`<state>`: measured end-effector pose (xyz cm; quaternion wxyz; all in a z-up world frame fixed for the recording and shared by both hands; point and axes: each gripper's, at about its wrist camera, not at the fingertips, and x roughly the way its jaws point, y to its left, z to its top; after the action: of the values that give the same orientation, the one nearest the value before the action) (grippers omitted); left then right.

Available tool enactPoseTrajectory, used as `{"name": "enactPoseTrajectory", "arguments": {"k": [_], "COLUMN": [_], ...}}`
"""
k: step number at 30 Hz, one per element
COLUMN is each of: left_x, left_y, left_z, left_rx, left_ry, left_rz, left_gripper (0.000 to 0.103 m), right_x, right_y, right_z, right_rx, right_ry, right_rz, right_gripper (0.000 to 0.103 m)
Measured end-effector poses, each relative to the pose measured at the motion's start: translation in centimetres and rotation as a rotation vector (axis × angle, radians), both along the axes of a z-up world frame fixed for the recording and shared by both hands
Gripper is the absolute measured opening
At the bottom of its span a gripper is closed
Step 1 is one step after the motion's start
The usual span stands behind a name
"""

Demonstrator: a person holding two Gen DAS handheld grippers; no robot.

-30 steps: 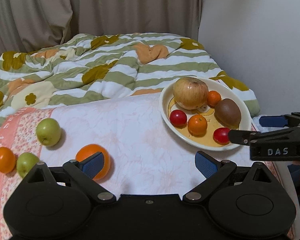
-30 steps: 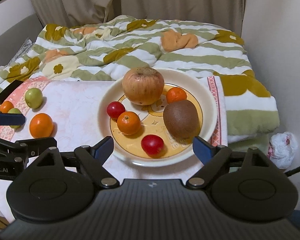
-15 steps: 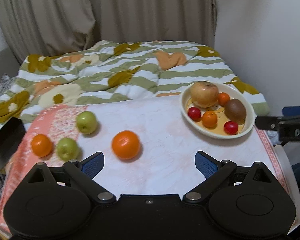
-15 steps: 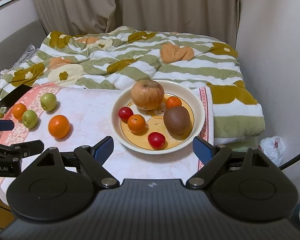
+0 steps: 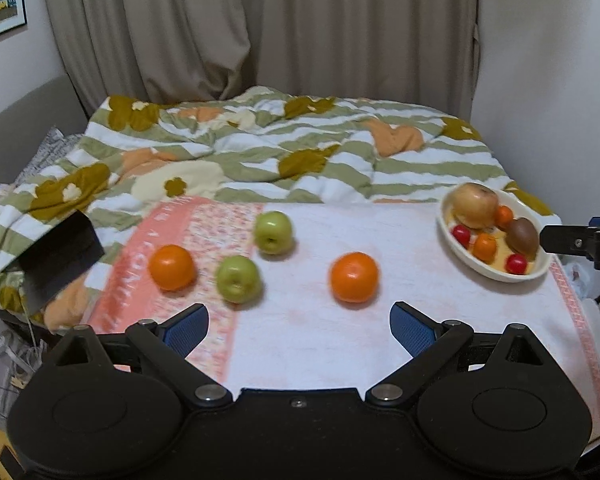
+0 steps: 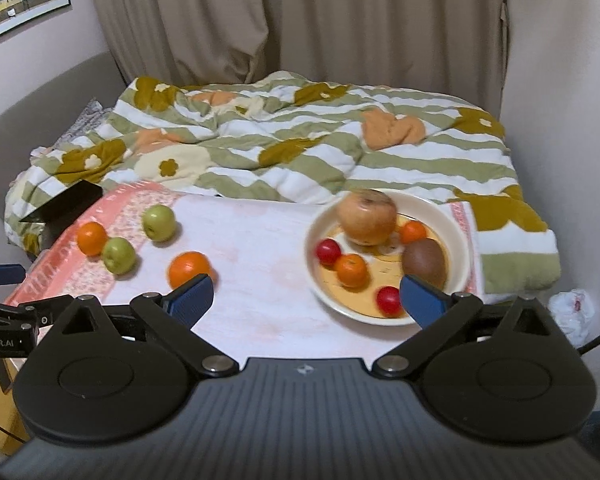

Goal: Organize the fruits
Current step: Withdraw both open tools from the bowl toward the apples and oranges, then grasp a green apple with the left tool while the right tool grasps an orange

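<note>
A cream bowl (image 6: 458, 224) (image 5: 444, 226) on the right of the table holds a big apple (image 6: 367, 216), a kiwi (image 6: 424, 257), two small oranges and two red fruits. Loose on the cloth lie an orange (image 5: 354, 277) (image 6: 189, 268), two green apples (image 5: 273, 232) (image 5: 237, 279) and a second orange (image 5: 172, 267). My left gripper (image 5: 298, 330) is open and empty, above the table's near edge. My right gripper (image 6: 306, 300) is open and empty, in front of the bowl.
A striped floral quilt (image 5: 260, 160) covers the bed behind the table. A black box (image 5: 58, 254) sits at the table's left end. A white bag (image 6: 572, 312) lies on the floor at right. Curtains and walls close the back.
Both grippers have pulled back and up from the table, so the fruits look smaller and farther. Nothing was picked up and no fruit moved.
</note>
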<state>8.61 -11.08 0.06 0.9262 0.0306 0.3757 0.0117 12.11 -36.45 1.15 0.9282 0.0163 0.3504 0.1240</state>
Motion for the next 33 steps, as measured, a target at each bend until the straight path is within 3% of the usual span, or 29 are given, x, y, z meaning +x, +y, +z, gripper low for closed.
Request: {"name": "enactPoseTrajectory", "arguments": {"k": [7, 18, 23, 32, 33], "left_x": [1.5, 6.8, 9.2, 12.2, 12.5], "left_y": [4.6, 9.8, 11.0, 10.6, 10.3], "left_z": [0.0, -3.4, -5.3, -8.1, -8.4], "left_rx": [0.009, -0.048, -0.105, -0.100, -0.095], "left_ry": [-0.011, 0.079, 0.138, 0.193, 0.196], "left_rz": [-0.064, -0.215, -0.256, -0.290, -0.292], "left_gripper": [0.099, 0.098, 0.094, 0.090, 0.086], "right_x": [0.4, 3.2, 5.0, 7.5, 7.7], "right_y": [5.3, 12.5, 14.2, 15.6, 15.6], "right_z": [-0.3, -3.8, -5.9, -8.2, -8.3], "right_rx": [-0.008, -0.050, -0.040, -0.044, -0.044], "right_ry": [0.020, 0.103, 0.147, 0.191, 0.195], "right_rz": [-0.049, -0.165, -0.210, -0.239, -0.239], "right_gripper": [0.103, 0.103, 0.103, 0.103, 0.103]}}
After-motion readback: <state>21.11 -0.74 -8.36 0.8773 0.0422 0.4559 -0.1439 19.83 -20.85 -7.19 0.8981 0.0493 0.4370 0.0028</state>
